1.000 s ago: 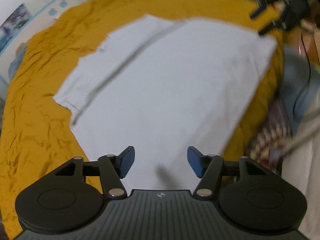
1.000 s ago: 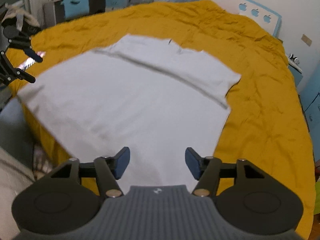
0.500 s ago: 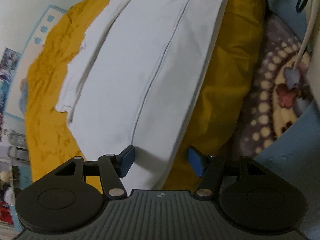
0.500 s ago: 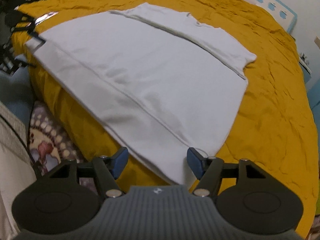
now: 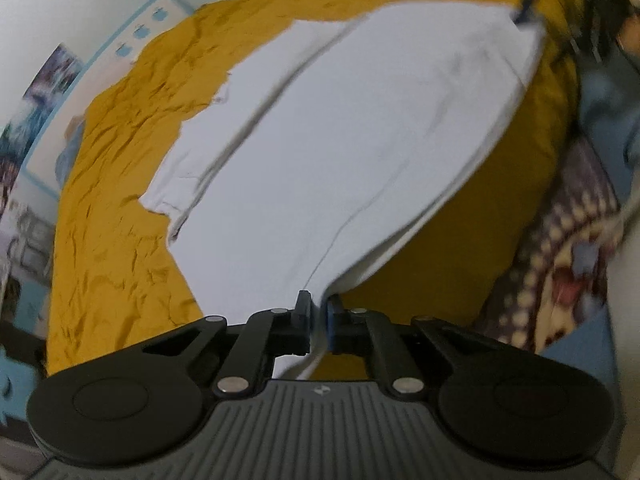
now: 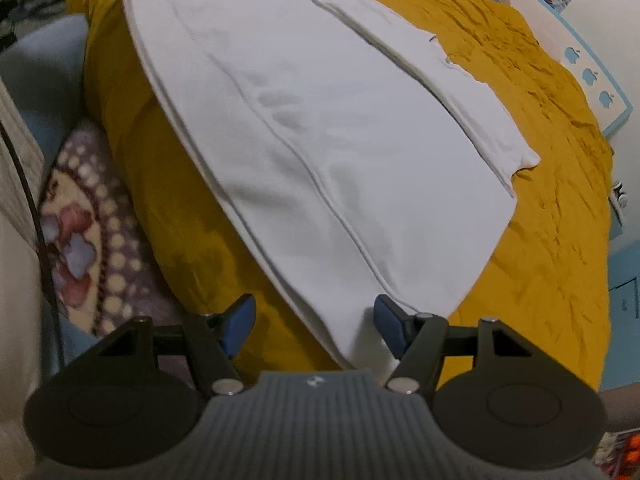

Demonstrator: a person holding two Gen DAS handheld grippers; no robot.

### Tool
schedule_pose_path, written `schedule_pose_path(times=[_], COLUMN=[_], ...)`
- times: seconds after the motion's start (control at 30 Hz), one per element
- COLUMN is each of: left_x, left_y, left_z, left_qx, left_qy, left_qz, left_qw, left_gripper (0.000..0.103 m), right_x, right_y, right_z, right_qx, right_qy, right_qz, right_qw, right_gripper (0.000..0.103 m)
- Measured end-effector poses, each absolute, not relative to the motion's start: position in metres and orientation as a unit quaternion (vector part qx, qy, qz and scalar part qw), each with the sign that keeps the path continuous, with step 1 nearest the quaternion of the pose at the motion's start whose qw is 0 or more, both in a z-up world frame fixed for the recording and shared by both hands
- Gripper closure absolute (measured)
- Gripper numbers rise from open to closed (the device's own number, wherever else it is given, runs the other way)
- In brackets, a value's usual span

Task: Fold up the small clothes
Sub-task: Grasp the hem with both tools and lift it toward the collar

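The white shirt lies spread flat on the yellow bedspread, its hem hanging over the near edge of the bed. It looks light, soft and limp, likely to sag and crease, so the two hem corners are the sensible holds. The left gripper is pinched on one hem corner. The right gripper stands apart, straddling the other corner without gripping. No brand, label or legible writing shows on the shirt.
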State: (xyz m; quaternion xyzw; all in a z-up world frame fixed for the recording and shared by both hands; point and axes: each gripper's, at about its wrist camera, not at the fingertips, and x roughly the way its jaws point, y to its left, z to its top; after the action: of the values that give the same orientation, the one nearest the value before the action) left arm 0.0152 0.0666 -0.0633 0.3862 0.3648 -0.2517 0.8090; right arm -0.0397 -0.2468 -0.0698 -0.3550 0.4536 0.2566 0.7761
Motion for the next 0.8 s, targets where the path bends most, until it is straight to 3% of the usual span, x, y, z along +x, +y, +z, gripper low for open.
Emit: schedule_pose_path(times=[0.13, 0.2, 0.23, 0.27, 0.8], left_x=[0.025, 0.028, 0.029, 0.031, 0.081], left_y=[0.068, 0.068, 0.068, 0.068, 0.063], left_z=[-0.046, -0.04, -0.037, -0.035, 0.047], left_qx=[0.341, 0.327, 0.32, 0.315, 0.303], left_qy=[0.369, 0.368, 0.368, 0.368, 0.272], left_qz=[-0.241, -0.239, -0.238, -0.235, -0.156], left_qw=[0.831, 0.837, 0.84, 0.843, 0.9], left_gripper=[0.096, 0.096, 0.096, 0.096, 0.097], right_x=[-0.044, -0.045, -0.046, -0.047, 0.005], right_y=[-0.246, -0.247, -0.247, -0.247, -0.251], right_z=[-0.076, -0.074, -0.072, -0.069, 0.068], right_qx=[-0.39, -0.4, -0.402, -0.403, -0.375], right_qy=[0.443, 0.437, 0.434, 0.43, 0.288], right_qz=[0.243, 0.24, 0.24, 0.24, 0.142], right_qw=[0.769, 0.769, 0.77, 0.772, 0.869], right_gripper=[0.062, 0.078, 0.094, 0.103, 0.103])
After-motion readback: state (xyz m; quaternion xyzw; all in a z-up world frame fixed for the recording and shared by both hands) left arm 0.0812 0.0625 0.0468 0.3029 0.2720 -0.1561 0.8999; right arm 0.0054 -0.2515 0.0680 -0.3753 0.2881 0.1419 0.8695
